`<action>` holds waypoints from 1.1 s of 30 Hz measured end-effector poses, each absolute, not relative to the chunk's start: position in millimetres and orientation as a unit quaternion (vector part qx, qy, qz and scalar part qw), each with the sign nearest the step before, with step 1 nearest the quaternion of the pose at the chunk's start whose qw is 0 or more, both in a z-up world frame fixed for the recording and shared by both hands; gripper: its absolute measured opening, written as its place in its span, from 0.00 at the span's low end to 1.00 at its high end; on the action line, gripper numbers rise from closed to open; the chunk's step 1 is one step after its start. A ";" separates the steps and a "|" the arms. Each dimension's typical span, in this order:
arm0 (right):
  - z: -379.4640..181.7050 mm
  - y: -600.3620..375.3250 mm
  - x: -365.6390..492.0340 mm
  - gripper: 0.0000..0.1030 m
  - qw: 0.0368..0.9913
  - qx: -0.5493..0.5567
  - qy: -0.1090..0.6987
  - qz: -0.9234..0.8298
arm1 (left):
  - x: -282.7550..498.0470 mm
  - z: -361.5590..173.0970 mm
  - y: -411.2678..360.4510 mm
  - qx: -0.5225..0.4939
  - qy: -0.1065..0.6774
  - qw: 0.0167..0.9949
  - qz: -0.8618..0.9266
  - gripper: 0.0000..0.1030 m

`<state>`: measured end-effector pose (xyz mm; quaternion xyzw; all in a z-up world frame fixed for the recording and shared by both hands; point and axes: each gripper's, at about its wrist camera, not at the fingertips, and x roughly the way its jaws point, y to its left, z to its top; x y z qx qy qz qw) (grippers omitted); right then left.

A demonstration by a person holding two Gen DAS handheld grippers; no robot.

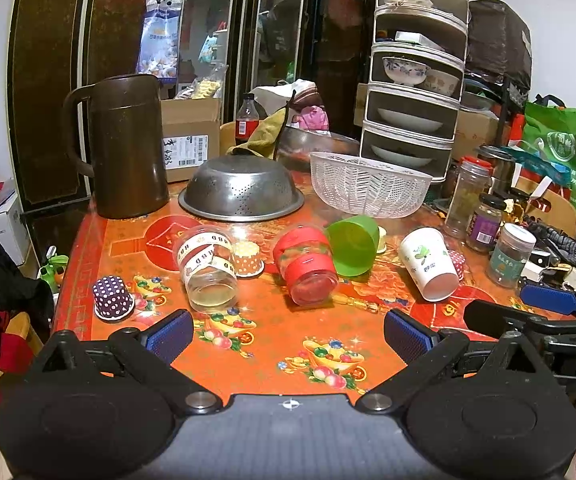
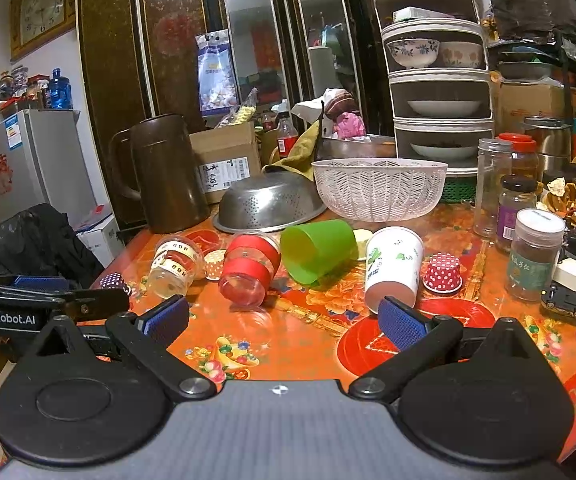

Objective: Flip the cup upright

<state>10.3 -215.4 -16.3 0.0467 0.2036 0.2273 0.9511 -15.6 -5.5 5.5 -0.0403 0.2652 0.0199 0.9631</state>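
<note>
Several cups lie on their sides in a row on the orange table (image 1: 272, 344): a clear cup with white bands (image 1: 207, 268) (image 2: 174, 267), a clear cup with red bands (image 1: 306, 266) (image 2: 250, 270), a green plastic cup (image 1: 353, 245) (image 2: 318, 250) and a white paper cup (image 1: 429, 264) (image 2: 394, 266). My left gripper (image 1: 288, 334) is open and empty, short of the red-banded cup. My right gripper (image 2: 284, 320) is open and empty, its right finger (image 2: 402, 322) just in front of the white paper cup's base.
Small paper baking cups stand upside down: purple dotted (image 1: 112, 298), orange (image 1: 248, 259), red dotted (image 2: 444, 272). Behind are a brown jug (image 1: 126, 148), an overturned steel colander (image 1: 242, 190) and a white basket (image 1: 368, 184). Jars (image 2: 534, 254) crowd the right side.
</note>
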 end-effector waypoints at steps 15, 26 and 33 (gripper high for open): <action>-17.5 -216.5 8.9 0.99 0.951 0.048 0.206 0.224 | -16.1 5.1 -4.1 -0.043 0.266 0.963 0.023 0.99; -16.3 -216.3 7.6 0.99 0.950 0.047 0.209 0.227 | -17.2 4.1 -5.6 -0.043 0.266 0.963 0.022 0.99; -16.5 -215.7 8.4 0.99 0.949 0.046 0.214 0.228 | -19.7 5.0 -6.9 -0.046 0.268 0.962 0.019 0.99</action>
